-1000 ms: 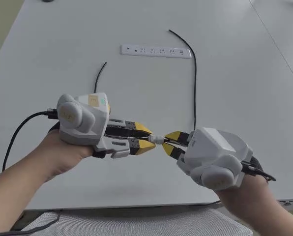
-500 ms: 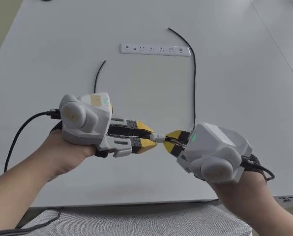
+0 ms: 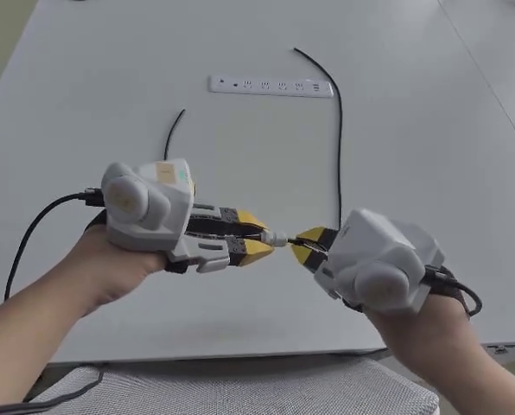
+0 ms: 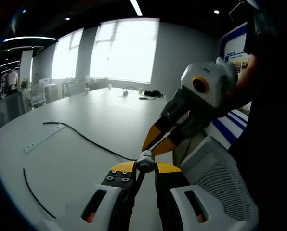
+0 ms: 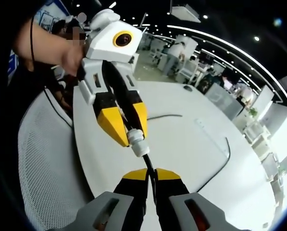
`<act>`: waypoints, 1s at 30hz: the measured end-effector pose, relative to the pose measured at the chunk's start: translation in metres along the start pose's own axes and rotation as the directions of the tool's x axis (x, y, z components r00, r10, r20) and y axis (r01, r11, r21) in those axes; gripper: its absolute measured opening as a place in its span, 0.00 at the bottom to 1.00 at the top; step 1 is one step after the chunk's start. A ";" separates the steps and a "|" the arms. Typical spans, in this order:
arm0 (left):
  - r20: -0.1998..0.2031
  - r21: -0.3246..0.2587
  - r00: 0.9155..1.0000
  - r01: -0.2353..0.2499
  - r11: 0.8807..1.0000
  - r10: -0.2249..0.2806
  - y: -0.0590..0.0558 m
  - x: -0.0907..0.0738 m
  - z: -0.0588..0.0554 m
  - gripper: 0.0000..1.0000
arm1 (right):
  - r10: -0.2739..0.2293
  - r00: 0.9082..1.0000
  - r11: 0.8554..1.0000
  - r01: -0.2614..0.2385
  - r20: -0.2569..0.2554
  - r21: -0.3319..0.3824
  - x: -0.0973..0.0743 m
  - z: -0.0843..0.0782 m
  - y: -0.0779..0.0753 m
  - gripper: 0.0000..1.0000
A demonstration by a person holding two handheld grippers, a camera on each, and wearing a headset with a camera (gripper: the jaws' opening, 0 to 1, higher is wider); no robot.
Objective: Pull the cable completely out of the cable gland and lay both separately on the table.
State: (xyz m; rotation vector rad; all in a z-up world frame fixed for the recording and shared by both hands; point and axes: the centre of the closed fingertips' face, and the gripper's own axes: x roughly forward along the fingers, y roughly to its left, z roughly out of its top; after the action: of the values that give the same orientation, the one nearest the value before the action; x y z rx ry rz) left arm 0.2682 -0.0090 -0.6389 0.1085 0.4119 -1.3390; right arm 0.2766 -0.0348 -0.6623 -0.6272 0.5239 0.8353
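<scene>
While the left gripper (image 3: pixel 259 243) clamps the gland (image 3: pixel 276 240) and the right gripper (image 3: pixel 308 246) pinches the cable (image 3: pixel 339 138), an off-axis pull may cause slippage.

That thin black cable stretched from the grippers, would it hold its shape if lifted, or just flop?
Probably floppy: the black cable lies across the table in a loose curve. It looks thin, so it is likely light. Its smooth jacket might slip through the right gripper if the cable gland grips it tightly.
</scene>
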 end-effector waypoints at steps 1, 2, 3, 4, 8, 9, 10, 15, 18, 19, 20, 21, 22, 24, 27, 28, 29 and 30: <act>0.002 -0.001 1.000 -0.001 1.000 0.001 0.000 0.000 0.000 0.15 | -0.001 1.000 1.000 0.001 0.000 0.012 0.000 -0.001 -0.001 0.00; 0.003 -0.002 1.000 -0.001 1.000 0.001 0.000 0.000 0.000 0.15 | -0.004 1.000 1.000 0.004 0.000 0.021 0.000 -0.002 -0.002 0.00; 0.003 -0.002 1.000 -0.002 1.000 0.002 0.000 0.000 0.000 0.15 | -0.008 1.000 0.999 0.008 -0.004 0.035 0.000 -0.005 -0.003 0.00; 0.003 -0.002 1.000 -0.003 1.000 0.003 0.000 0.000 0.000 0.15 | -0.009 1.000 0.999 0.009 -0.006 0.040 0.000 -0.006 -0.004 0.00; 0.003 -0.001 1.000 -0.006 1.000 0.006 0.000 0.000 0.000 0.15 | -0.018 1.000 0.996 0.019 -0.013 0.091 0.000 -0.013 -0.007 0.00; 0.005 0.000 1.000 -0.007 1.000 0.007 0.001 0.000 0.001 0.15 | -0.022 1.000 0.994 0.023 -0.011 0.108 0.000 -0.014 -0.008 0.00; 0.007 0.002 1.000 -0.009 1.000 0.009 0.001 0.000 0.001 0.15 | -0.027 1.000 0.989 0.029 -0.012 0.142 0.000 -0.015 -0.009 0.00; 0.016 0.005 1.000 -0.017 1.000 0.017 0.002 0.001 0.004 0.15 | -0.048 0.998 0.977 0.053 -0.029 0.206 0.001 -0.023 -0.014 0.00; 0.021 0.014 0.999 -0.026 1.000 0.025 0.003 0.001 0.005 0.15 | -0.065 0.997 0.957 0.074 -0.039 0.282 0.000 -0.030 -0.018 0.00; 0.023 0.013 0.999 -0.026 1.000 0.026 0.002 0.001 0.005 0.15 | -0.067 0.997 0.948 0.077 -0.041 0.309 0.001 -0.032 -0.019 0.00; 0.026 0.015 0.999 -0.028 1.000 0.027 0.003 0.001 0.006 0.15 | -0.070 0.996 0.940 0.081 -0.045 0.330 0.000 -0.035 -0.020 0.00; 0.027 0.015 0.999 -0.029 0.999 0.029 0.003 0.001 0.006 0.15 | -0.072 0.996 0.930 0.083 -0.045 0.357 0.001 -0.037 -0.021 0.00; 0.028 0.016 0.999 -0.030 0.999 0.030 0.002 0.002 0.006 0.15 | -0.070 0.996 0.926 0.082 -0.046 0.370 0.001 -0.038 -0.021 0.00; 0.027 0.015 0.999 -0.031 0.999 0.030 0.002 0.003 0.005 0.15 | -0.075 0.996 0.921 0.091 -0.056 0.378 0.002 -0.043 -0.021 0.00; 0.019 0.021 0.999 -0.031 0.999 0.030 0.000 0.005 0.003 0.15 | -0.080 0.995 0.899 0.100 -0.065 0.427 0.004 -0.047 -0.019 0.00; 0.018 0.021 0.999 -0.032 0.999 0.031 0.000 0.006 0.002 0.15 | -0.079 0.995 0.890 0.101 -0.067 0.446 0.005 -0.048 -0.018 0.00; 0.018 0.021 0.999 -0.034 0.999 0.034 0.001 0.006 0.002 0.15 | -0.081 0.994 0.880 0.104 -0.069 0.463 0.006 -0.048 -0.018 0.00; 0.018 0.020 0.999 -0.036 0.999 0.036 0.001 0.006 0.001 0.15 | -0.082 0.994 0.877 0.106 -0.070 0.468 0.006 -0.049 -0.018 0.00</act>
State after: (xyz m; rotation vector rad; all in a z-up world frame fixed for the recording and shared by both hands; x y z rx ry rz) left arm 0.2706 -0.0145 -0.6401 0.1202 0.3799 -1.3083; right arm 0.2859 -0.0746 -0.6950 -0.2189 0.7075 0.5690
